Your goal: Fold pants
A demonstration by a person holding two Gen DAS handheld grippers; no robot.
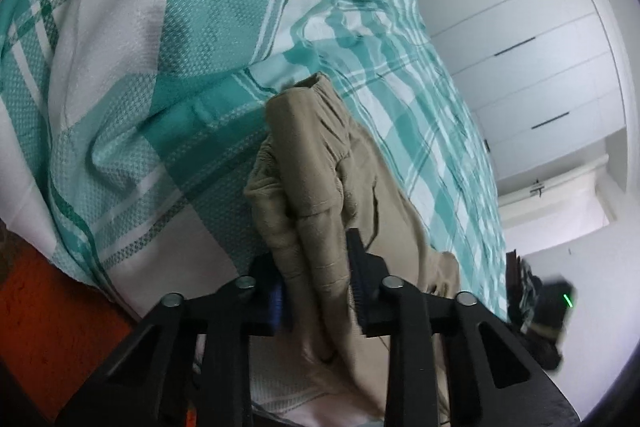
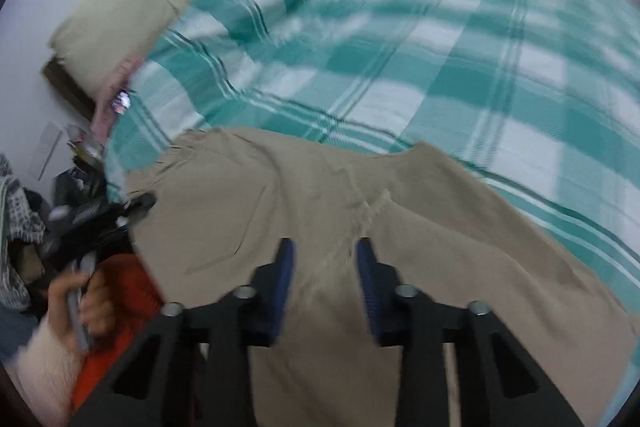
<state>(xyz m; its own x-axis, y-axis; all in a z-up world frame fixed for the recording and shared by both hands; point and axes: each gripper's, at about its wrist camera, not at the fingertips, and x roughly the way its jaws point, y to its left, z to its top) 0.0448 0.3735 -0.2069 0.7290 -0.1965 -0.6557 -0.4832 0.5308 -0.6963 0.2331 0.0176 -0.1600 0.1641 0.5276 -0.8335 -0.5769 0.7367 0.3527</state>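
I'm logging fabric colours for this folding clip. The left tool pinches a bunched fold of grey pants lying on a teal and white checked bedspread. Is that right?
Not quite: the pants are beige or khaki, not grey. The rest holds: the left tool is closed on a bunched fold of them, and they lie on the teal and white checked bedspread. The left wrist view shows this.

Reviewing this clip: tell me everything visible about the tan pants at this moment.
The pants are plain tan woven cloth, spread wrinkled over the teal-and-white plaid bedspread near the bed's edge. A slanted pocket seam and a frayed seam line show. In the left wrist view a bunched fold with a gathered band stands up, clamped in the left gripper. The right gripper straddles the frayed seam; blur hides whether its pads press.
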